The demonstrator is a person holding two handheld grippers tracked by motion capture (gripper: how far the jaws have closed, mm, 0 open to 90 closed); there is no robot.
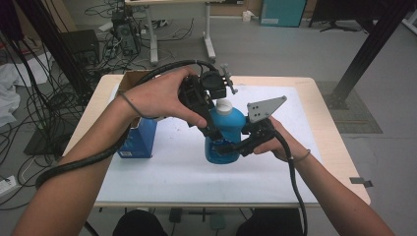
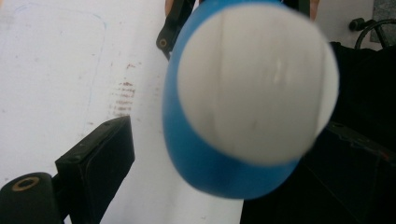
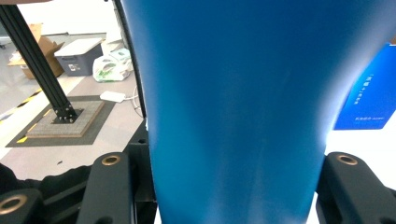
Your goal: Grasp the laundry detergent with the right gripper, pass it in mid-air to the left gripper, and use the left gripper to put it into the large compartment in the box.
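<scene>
overhead first: a blue bottle (image 1: 225,135) with a white cap (image 1: 224,106) stands upright near the middle of the white-covered surface (image 1: 172,172). the right gripper (image 1: 231,146) comes in from about four o'clock of the bottle and grips its lower body, jaws clamped against the blue sides; the grey three-cornered plate on it rises just to the right of the bottle's shoulder. the left gripper (image 1: 212,129) reaches down from eleven o'clock, its black body above and just left of the cap, its jaw tips down along the bottle's left flank. a blue box (image 1: 139,139) stands on the surface at nine o'clock of the bottle, close to the left forearm, with an open cardboard box (image 1: 135,78) behind it at the far edge.

next, the left gripper view looks straight down on the white cap (image 2: 257,84), blurred and very near, with the blue shoulder (image 2: 205,172) ringing it from six to nine o'clock. one black jaw stands at seven o'clock, clear of the bottle with white surface between; the other jaw is at four o'clock, dark against the bottle's side. the left gripper (image 2: 210,182) stands released around the neck, not pressing on it.

last, the right gripper view: the blue bottle (image 3: 233,112) runs from twelve to six o'clock between the two black jaws, which sit tight on either side of it at seven and five o'clock. the blue box (image 3: 369,93) shows at three o'clock.
</scene>
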